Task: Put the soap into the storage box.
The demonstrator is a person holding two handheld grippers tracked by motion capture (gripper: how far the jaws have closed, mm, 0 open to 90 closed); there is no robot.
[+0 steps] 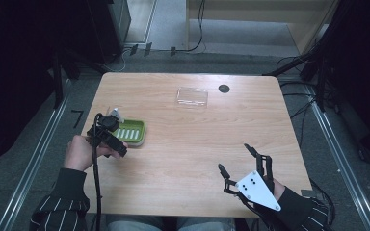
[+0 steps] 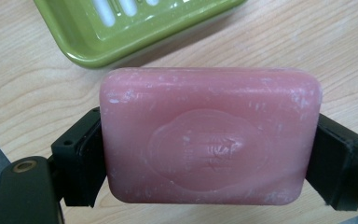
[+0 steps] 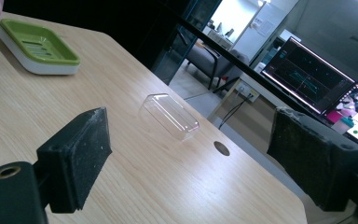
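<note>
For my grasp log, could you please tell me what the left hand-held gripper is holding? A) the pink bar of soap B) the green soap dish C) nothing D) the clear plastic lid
A: in the left gripper view, the pink bar of soap sits clamped between the left hand-held gripper jaws, the green soap dish beyond it.

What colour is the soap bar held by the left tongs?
Pink; the soap bar shows best in the left gripper view.

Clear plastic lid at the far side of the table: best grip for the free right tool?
Probably across the two long side walls of the clear plastic lid, coming from above. It lies flat and low on the wooden table, apart from other things, and its narrow span suits the open right tool.
</note>
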